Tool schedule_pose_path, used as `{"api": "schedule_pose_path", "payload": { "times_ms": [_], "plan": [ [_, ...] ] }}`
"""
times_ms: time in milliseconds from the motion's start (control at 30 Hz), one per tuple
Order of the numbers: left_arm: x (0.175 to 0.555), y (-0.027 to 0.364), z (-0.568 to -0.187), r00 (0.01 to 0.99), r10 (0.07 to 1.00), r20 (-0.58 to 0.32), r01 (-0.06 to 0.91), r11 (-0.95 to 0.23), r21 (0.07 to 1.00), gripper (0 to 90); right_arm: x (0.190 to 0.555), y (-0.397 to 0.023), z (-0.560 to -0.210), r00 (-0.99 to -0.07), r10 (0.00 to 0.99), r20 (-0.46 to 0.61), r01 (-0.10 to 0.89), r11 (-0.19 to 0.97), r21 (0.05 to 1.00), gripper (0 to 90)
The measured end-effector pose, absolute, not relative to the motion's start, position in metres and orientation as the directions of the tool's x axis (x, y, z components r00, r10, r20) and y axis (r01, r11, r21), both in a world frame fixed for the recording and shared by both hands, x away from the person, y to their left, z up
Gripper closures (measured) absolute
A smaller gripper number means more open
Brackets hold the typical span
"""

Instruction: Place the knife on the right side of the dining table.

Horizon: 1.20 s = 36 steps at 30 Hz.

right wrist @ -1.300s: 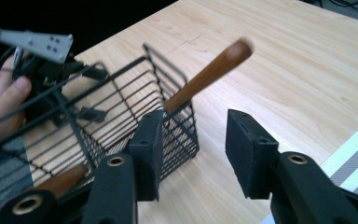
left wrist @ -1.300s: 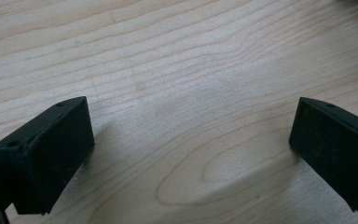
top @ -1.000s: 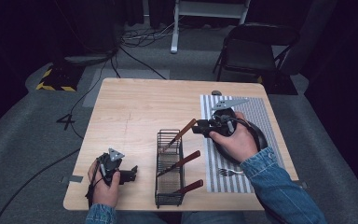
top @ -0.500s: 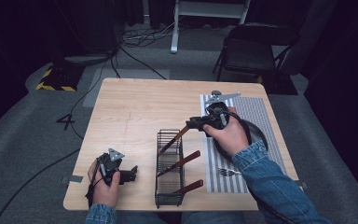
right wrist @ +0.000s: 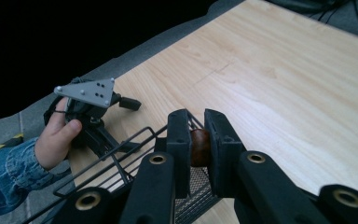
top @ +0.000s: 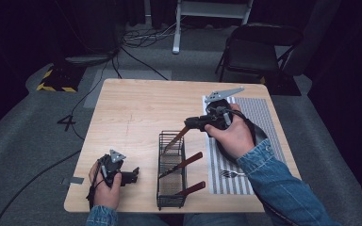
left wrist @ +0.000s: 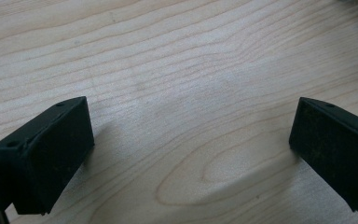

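My right gripper [top: 190, 123] is shut on the brown handle of a knife [top: 176, 139], whose blade end leans down into the black wire basket [top: 160, 165]. In the right gripper view the handle [right wrist: 199, 147] is pinched between the two pads, the jaws having just closed on it. Two more brown-handled utensils [top: 184, 163] [top: 192, 189] lie across the basket. My left gripper [top: 133, 175] rests near the table's front left corner. Its jaws stand wide open over bare wood [left wrist: 191, 135] with nothing between them.
A striped mat [top: 264, 117] lies on the right side of the table with a fork [top: 231, 174] on it. The left hand and its gripper [right wrist: 98, 116] show beyond the basket [right wrist: 121, 149]. Bare wooden tabletop [top: 136, 108] stretches behind the basket.
My right gripper has closed on the knife handle and shifted slightly left and up with it. The left gripper has stayed in place.
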<state>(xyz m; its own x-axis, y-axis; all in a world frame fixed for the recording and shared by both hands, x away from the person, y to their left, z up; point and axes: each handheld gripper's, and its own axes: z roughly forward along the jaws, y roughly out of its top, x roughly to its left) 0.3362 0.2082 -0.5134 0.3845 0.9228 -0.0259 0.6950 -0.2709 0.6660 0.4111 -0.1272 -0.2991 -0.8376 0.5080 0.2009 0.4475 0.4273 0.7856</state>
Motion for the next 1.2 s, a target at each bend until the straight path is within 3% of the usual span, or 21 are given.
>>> {"api": "schedule_pose_path", "payload": {
  "times_ms": [633,1200],
  "plan": [
    [0.336,0.208,-0.513,0.384,0.923,-0.026,0.695,-0.270,0.666,0.0,0.407,-0.197,-0.224,-0.788,0.590,0.175,0.436,0.336,0.835,81.2],
    [0.336,0.208,-0.514,0.383,0.923,-0.030,0.696,-0.267,0.666,0.0,0.450,-0.241,-0.222,-0.686,0.715,0.136,0.455,0.275,0.847,81.2]
  ]
}}
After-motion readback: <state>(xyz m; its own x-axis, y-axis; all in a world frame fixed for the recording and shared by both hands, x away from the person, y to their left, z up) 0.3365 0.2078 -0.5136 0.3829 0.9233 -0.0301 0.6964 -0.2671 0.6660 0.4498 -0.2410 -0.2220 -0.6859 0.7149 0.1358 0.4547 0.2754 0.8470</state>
